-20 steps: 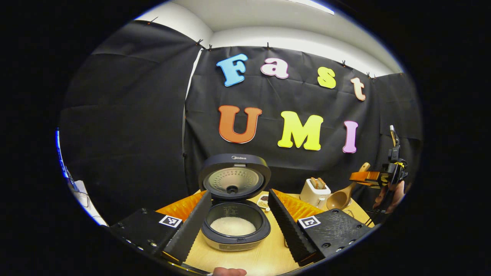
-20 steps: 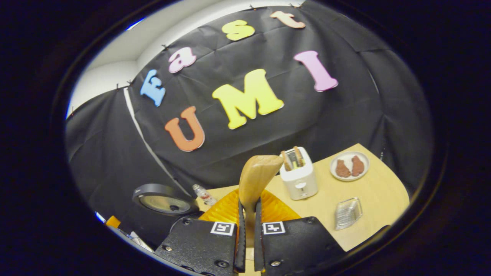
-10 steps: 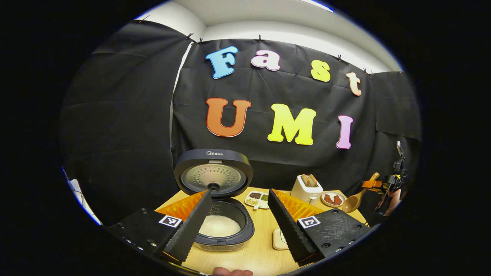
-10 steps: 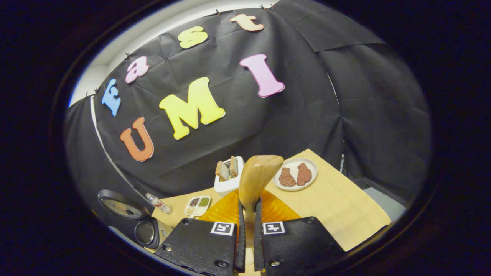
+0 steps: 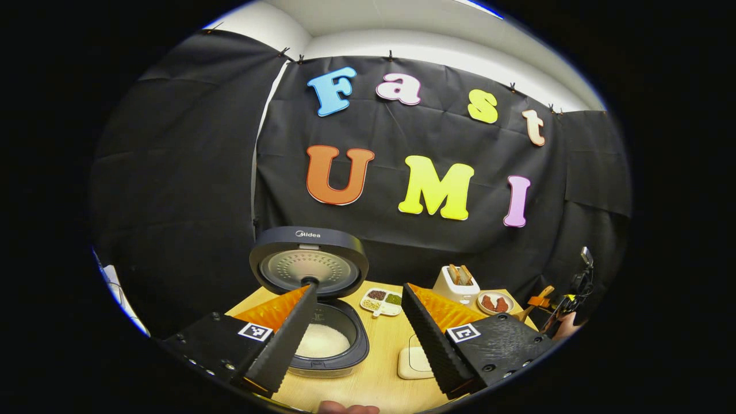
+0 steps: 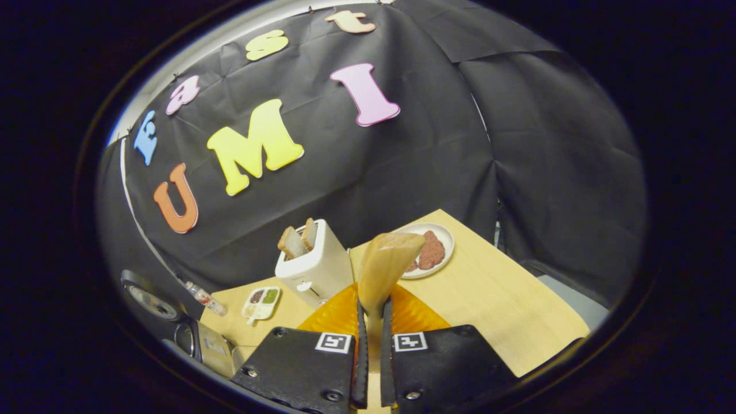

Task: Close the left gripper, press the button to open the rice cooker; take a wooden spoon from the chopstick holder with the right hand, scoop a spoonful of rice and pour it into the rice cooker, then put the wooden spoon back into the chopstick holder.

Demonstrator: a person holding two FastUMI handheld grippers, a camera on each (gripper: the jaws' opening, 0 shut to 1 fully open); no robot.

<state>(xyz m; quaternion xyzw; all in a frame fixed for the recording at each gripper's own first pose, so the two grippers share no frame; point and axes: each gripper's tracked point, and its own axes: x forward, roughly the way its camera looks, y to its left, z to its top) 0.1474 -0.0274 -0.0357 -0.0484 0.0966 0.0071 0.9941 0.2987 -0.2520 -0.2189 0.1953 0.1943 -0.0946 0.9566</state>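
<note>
wooden spoon (image 6: pixel 384 270) is kept clamped in right gripper (image 6: pixel 371 351) jaws, carried away from rice cooker (image 5: pixel 322 339) toward the right, w/ toaster (image 6: pixel 315 264) now nearer. left gripper (image 5: pixel 356 339) jaws are held wide, empty; cooker lid up, rice inside. return to holder is judged next.

Even, soft overhead light, strong fisheye bending.
Bright on the wooden table (image 6: pixel 506 299), dim toward the edges; sharp centre, slight glare inside the rice cooker lid (image 5: pixel 309 265).

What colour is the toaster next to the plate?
White; the toaster shows best in the right gripper view, with toast slices sticking up.
</note>
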